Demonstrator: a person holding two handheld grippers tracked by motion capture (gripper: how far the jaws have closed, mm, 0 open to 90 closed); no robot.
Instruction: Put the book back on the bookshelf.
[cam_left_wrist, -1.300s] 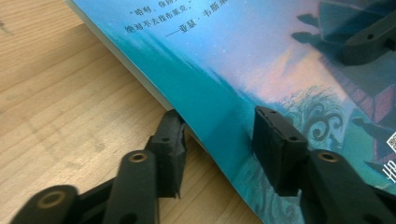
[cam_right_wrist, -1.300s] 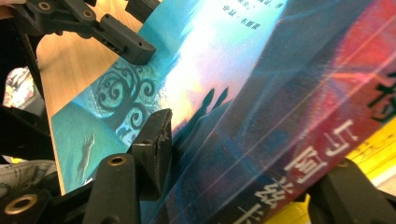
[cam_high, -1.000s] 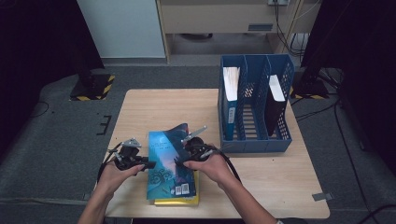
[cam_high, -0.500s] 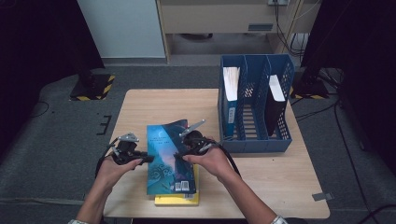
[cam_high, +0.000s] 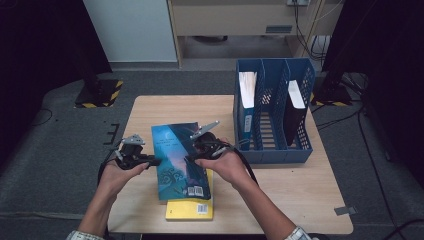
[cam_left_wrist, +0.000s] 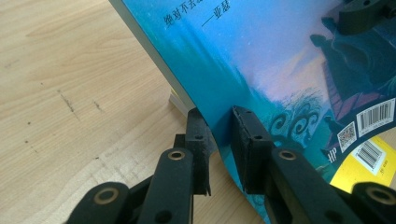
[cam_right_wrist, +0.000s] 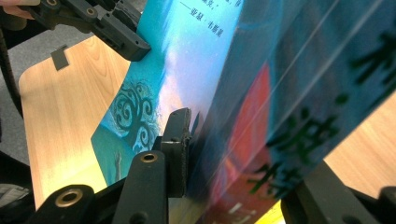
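A: Where is the blue book (cam_high: 179, 153)?

B: It sits on top of the yellow book (cam_high: 190, 208), on the wooden table (cam_high: 300, 200), just left of the blue file rack (cam_high: 272, 115).

A: What are the claws doing?

B: The left gripper (cam_left_wrist: 218, 140) is pinching the blue book's left edge. The right gripper (cam_right_wrist: 233, 158) has its jaws on both sides of the book's spine, squeezing it.

The blue book (cam_high: 176, 155) hides most of the yellow book (cam_high: 190, 208) beneath it.
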